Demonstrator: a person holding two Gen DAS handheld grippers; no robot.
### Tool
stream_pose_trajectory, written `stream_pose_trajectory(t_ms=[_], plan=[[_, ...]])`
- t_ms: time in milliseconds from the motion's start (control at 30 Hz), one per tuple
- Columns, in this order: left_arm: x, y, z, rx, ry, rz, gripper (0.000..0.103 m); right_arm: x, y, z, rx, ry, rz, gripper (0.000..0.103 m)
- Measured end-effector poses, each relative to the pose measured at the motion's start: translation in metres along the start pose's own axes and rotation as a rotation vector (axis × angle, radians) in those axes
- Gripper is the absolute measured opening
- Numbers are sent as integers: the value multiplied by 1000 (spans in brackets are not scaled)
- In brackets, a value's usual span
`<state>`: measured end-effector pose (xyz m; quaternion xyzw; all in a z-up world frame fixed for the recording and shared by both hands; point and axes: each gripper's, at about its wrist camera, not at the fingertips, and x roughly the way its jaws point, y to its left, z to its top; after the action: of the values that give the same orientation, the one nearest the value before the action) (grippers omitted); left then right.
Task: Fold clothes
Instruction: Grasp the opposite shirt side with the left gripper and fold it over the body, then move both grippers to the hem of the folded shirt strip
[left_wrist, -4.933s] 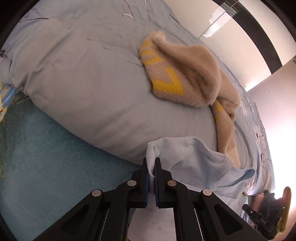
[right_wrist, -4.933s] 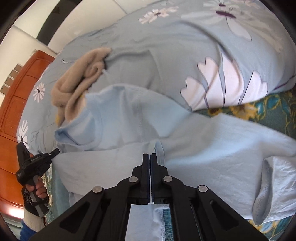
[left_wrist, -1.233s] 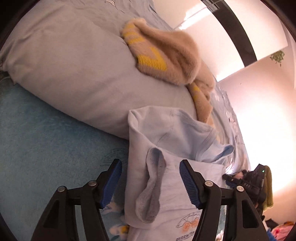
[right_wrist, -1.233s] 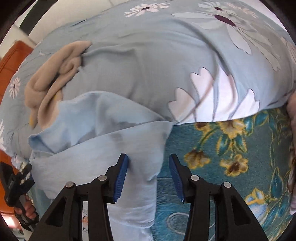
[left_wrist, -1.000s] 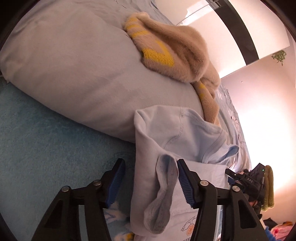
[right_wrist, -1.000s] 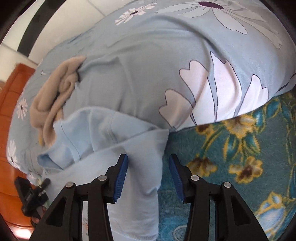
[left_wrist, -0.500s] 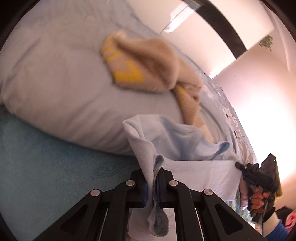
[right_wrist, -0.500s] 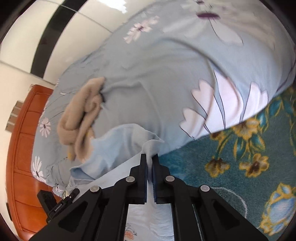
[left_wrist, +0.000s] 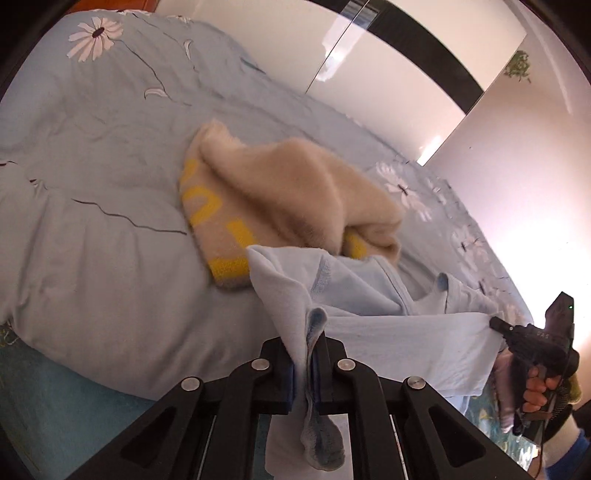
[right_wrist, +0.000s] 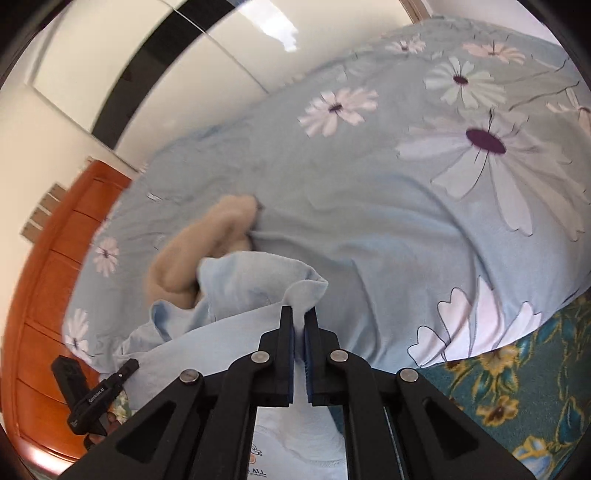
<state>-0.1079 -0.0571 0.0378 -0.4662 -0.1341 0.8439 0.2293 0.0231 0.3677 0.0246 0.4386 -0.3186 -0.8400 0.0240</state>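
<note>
1. Two grippers now clamp the pale blue sweatshirt (left_wrist: 373, 325): the left gripper (left_wrist: 306, 365) and the right gripper (right_wrist: 299, 354) stood wide apart a second ago, each straddling a folded side edge, and both have just been closing with cloth between the jaws
2. Left gripper: jaws nearly together, pads pinching the folded edge along with a grey-blue cuff (left_wrist: 321, 443) that hangs below them
3. Right gripper: jaws nearly together on the opposite edge of the same garment; seen from the left wrist, that gripper (left_wrist: 496, 325) pulls the cloth taut between the two
4. Since the clamp, more of the flowered duvet (right_wrist: 369, 221) and the wall behind shows in both views, so the held edges appear lifted off the patterned carpet (right_wrist: 517, 406)
5. Judgement: sleeves look already folded in; this paired lift likely starts the crosswise fold, or a carry onto the bed. Risk: the dangling cuff may slip free and spoil the fold
6. Sweatshirt position: upper part draped on the edge of the duvet, just beside the beige and yellow sweater (left_wrist: 280, 199), lower part hanging toward the carpet
7. Containers: none in view; no basket, drawer or bin to report on
</note>
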Motion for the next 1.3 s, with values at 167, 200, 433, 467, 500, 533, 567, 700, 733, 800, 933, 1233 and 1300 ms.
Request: stream_pose_trajectory(t_ms=[167, 200, 433, 467, 500, 533, 567, 700, 733, 800, 933, 1233, 1300], plan=[[21, 15, -5, -48, 49, 20, 10, 29, -11, 3, 2, 45, -58, 5], [21, 16, -7, -65, 56, 13, 11, 32, -13, 3, 6, 50, -61, 5], [-1, 42, -24, -172, 72, 20, 48, 14, -22, -5, 22, 26, -118, 36], [-10, 43, -30, -184, 65, 16, 49, 7, -25, -8, 30, 23, -112, 36], [-20, 46, -40, -197, 61, 12, 50, -1, -28, -13, 42, 22, -101, 36], [-30, 49, -50, -210, 58, 9, 54, -9, -32, -23, 51, 29, -89, 36], [-38, 54, -64, -230, 67, 6, 55, -16, -37, -34, 57, 38, -76, 36], [-69, 73, -132, -293, 148, -3, 56, -35, -58, -102, 86, 189, -75, 36], [-74, 75, -147, -296, 177, 0, 56, -39, -62, -120, 87, 231, -79, 36], [-83, 77, -178, -303, 234, 6, 56, -48, -68, -154, 96, 300, -70, 36], [-95, 71, -228, -321, 338, -7, 56, -62, -77, -202, 124, 379, -78, 36], [-104, 45, -276, -381, 443, -70, 56, -70, -72, -254, 187, 445, 11, 36], [-115, 49, -284, -407, 457, -88, 56, -75, -68, -259, 185, 455, 56, 34]])
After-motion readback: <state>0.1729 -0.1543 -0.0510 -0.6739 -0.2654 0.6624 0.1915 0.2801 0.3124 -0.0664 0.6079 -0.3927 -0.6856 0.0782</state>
